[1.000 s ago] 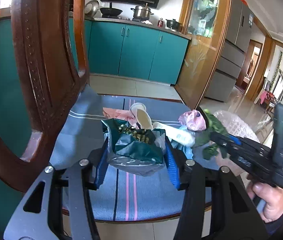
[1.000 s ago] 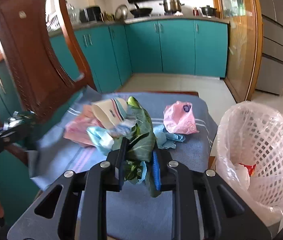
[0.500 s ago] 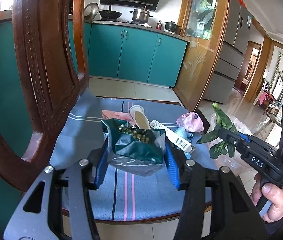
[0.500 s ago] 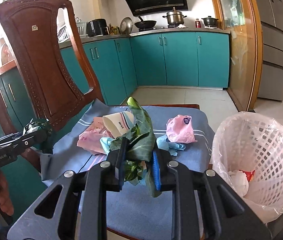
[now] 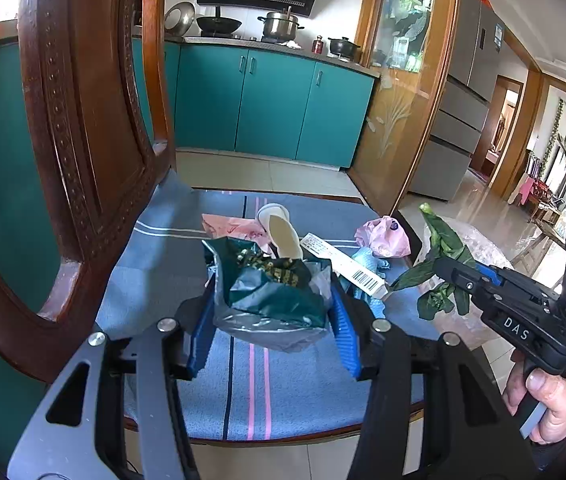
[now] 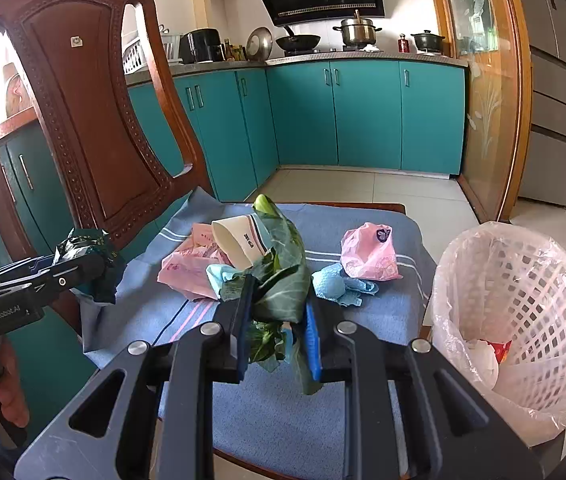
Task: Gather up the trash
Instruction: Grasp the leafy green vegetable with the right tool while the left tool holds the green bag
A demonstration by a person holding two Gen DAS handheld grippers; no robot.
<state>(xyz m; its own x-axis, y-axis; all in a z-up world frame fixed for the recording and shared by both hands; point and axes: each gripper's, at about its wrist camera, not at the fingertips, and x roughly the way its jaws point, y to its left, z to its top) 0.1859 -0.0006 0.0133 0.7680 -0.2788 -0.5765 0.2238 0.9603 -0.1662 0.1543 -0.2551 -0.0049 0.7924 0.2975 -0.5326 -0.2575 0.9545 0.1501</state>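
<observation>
We hold two grippers, and each one carries one piece of trash. Our left gripper (image 5: 273, 312) is clamped on one crumpled green foil bag (image 5: 269, 292), its blue pads (image 5: 203, 328) pressing in from both sides, above the near part of the chair seat. Our right gripper (image 6: 277, 320) is closed around one bunch of green leaves (image 6: 281, 280), with the leaf stalk sticking up past the fingertips and a few leaves hanging below.

On the one chair (image 6: 83, 120), a blue striped cloth (image 6: 283, 420) covers the seat. We count five loose pieces lying on it: one pink wrapper (image 6: 187, 268) at the left, one paper cup (image 6: 237, 240) on its side beside that, one pale blue crumpled piece (image 6: 337, 286), one pink plastic bag (image 6: 369, 252) toward the far right, and, seen from the left wrist, one white box (image 5: 343, 266) with a barcode.

One white mesh bin (image 6: 523, 312) with a clear plastic liner stands just beside the chair on the right. Inside it we see some white and red scraps, too bunched up to count.
</observation>
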